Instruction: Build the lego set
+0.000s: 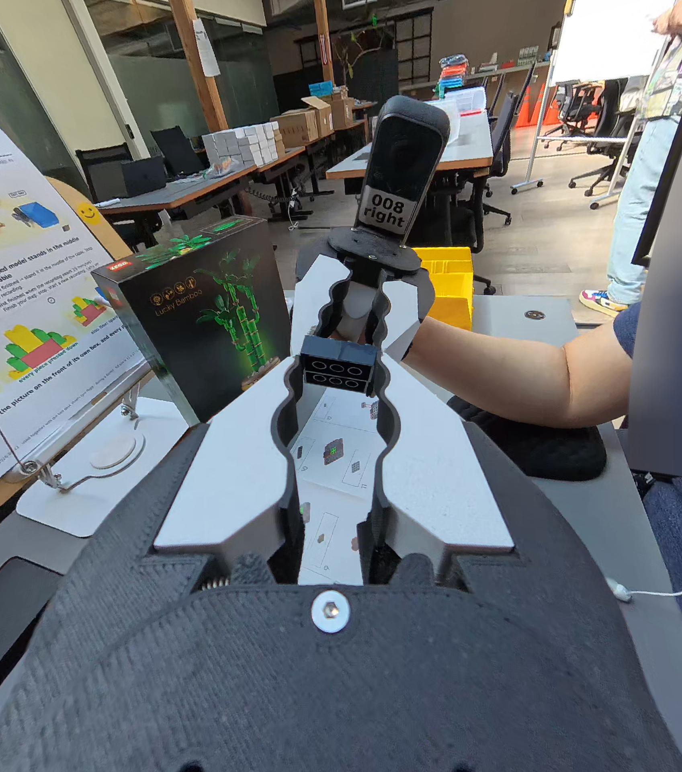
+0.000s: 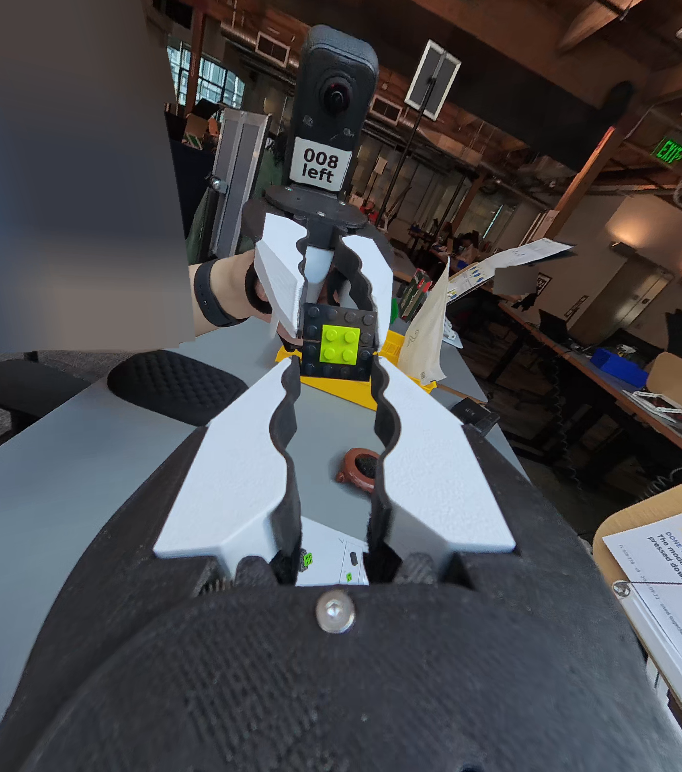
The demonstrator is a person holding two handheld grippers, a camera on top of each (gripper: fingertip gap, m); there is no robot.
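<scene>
A black Lego plate assembly with a lime 2x2 plate on its studded face is held in the air between both grippers. The left wrist view shows its underside. My left gripper is shut on the assembly by its side edges. My right gripper faces it from the opposite side and is also shut on the assembly. Each gripper shows in the other's view, the right one and the left one. A brown round Lego piece lies on the grey table below.
The set's box stands at the left beside a sheet on a stand. The open instruction booklet lies under the grippers. A yellow bin and a white bag sit behind. A black wrist rest lies under the person's arm.
</scene>
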